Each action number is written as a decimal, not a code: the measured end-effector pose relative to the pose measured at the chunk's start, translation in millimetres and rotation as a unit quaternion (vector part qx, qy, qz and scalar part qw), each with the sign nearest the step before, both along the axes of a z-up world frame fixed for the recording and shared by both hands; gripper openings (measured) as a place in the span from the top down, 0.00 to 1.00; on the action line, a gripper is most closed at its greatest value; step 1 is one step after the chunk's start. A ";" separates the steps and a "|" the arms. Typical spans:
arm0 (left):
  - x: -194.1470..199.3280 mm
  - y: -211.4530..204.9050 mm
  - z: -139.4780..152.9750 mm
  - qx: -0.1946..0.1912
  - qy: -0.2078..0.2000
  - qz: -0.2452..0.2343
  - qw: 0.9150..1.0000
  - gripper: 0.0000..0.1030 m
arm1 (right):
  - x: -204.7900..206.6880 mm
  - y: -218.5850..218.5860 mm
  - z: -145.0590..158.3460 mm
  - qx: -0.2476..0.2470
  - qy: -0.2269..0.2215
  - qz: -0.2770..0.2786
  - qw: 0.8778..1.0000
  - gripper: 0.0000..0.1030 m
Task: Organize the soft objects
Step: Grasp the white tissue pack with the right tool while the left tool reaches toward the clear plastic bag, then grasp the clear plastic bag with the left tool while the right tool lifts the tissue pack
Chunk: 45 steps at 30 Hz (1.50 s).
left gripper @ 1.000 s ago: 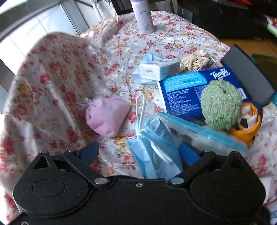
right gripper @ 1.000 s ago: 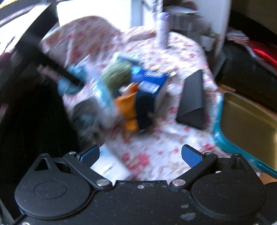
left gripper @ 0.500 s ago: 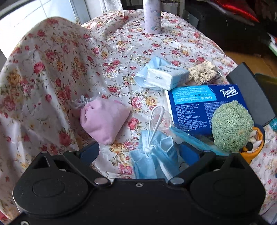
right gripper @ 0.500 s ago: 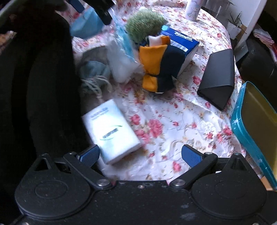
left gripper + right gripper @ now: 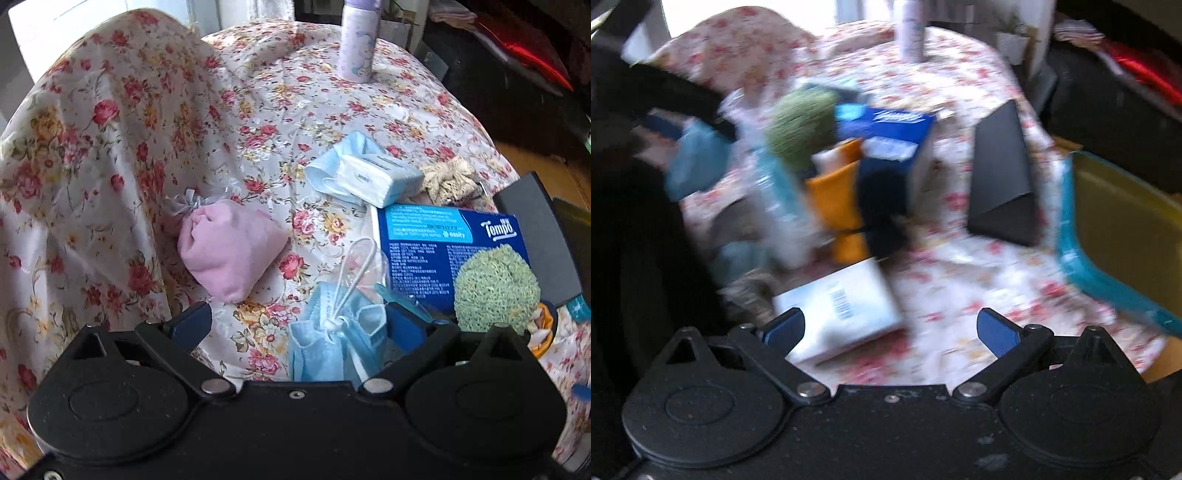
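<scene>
In the left wrist view my left gripper is open over the floral tablecloth. A crumpled blue face mask lies between its fingers, close to the right one. A pink cloth pouch lies just ahead to the left. A green knitted ball rests on a blue Tempo tissue box. A white tissue pack lies on another blue mask further back. In the blurred right wrist view my right gripper is open above a white tissue pack.
A lilac bottle stands at the far side. A black case lies right of the tissue box, and a teal-rimmed bin sits at the table's right edge. An orange and navy soft toy leans by the box. A beige lace scrunchie lies behind the box.
My left gripper has drawn back and turned left, so the mask sits lower between its fingers. My right gripper has swung over the table, and the white tissue pack now lies just ahead of it.
</scene>
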<state>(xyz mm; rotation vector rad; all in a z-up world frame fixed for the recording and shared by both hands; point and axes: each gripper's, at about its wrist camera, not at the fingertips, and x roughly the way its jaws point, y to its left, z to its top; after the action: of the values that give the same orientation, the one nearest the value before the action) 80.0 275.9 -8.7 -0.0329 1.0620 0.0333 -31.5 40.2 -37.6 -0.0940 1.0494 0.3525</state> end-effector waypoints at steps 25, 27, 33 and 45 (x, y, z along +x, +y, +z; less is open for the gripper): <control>8.9 22.6 9.6 -0.016 0.007 0.102 0.995 0.06 | 13.8 9.3 -25.5 0.026 0.006 0.004 1.000 0.28; 1.0 16.2 16.4 -0.025 -0.007 0.091 0.996 0.06 | 12.3 3.3 -19.8 0.031 0.000 -0.001 1.000 0.28; -16.4 -10.0 28.0 -0.073 -0.025 0.038 0.996 0.04 | 10.2 -12.1 -13.1 0.048 -0.006 -0.019 0.999 0.28; -53.4 -103.7 3.8 0.003 0.004 -0.126 0.992 0.04 | 8.2 -38.8 -15.8 0.065 -0.003 -0.056 0.996 0.28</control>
<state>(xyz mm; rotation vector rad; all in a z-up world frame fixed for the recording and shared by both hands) 26.5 172.2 -4.9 0.1075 1.0681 -0.1917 -23.3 1.4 -53.4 0.0802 1.0190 0.3187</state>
